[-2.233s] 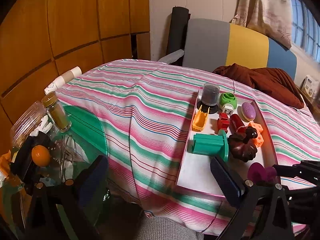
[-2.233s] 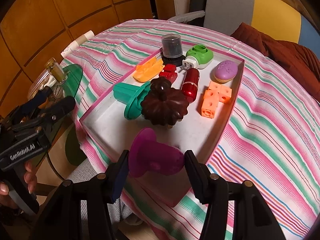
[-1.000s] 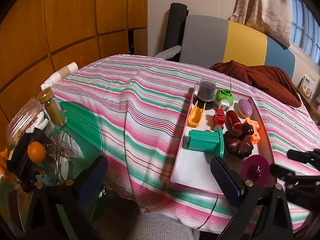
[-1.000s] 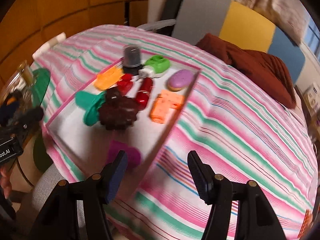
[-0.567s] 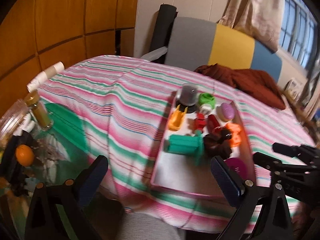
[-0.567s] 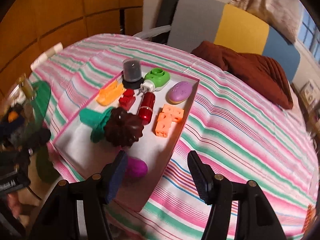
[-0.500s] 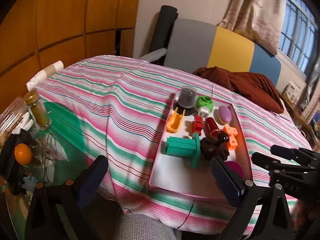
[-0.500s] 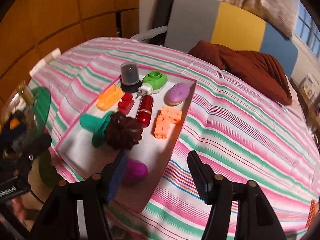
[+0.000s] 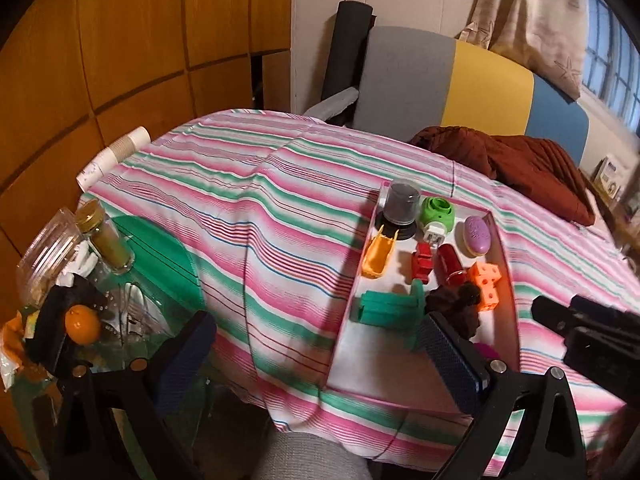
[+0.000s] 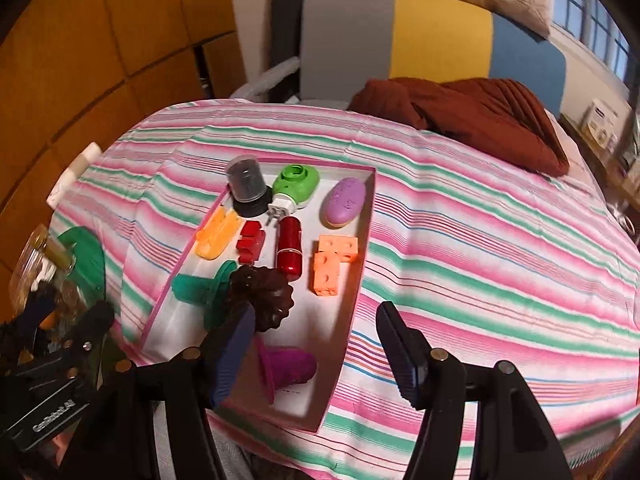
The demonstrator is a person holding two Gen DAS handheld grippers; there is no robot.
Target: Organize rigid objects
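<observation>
- Since the earlier view, your right gripper [image 10: 316, 354] no longer clasps the magenta flared plastic piece [image 10: 286, 366]; that piece now lies on its side at the near end of the shallow white tray with a pink rim [image 10: 362, 248], and both of your tools have risen above the striped pink, green and white bedcover [image 10: 480, 240].
- Your right gripper's tongs stand spread and empty, the magenta piece showing below and between them without contact.
- Your left gripper [image 9: 316, 344] also stands spread wide, pinching nothing, poised over the bed's near edge beside the tray.
- The tray collects the rigid objects in loose rows, probably so each stays separately graspable: a dark grey capped cylinder on a black base [image 10: 246, 186], a green round plug-in device [image 10: 296, 184], and a lilac oval soap-like bar [image 10: 344, 202] at the far end.
- The middle holds an orange-yellow scoop-shaped piece [image 10: 216, 236], a small red block toy [image 10: 251, 246], a glossy red cylinder [image 10: 290, 254] and orange linked cubes [image 10: 332, 264].
- Nearer lie a teal flanged plastic spool [image 10: 200, 288] and a dark brown fluted mould [image 10: 262, 292], the two touching.
- Judged from this, the latest placement is done and the tray nearly full.
</observation>
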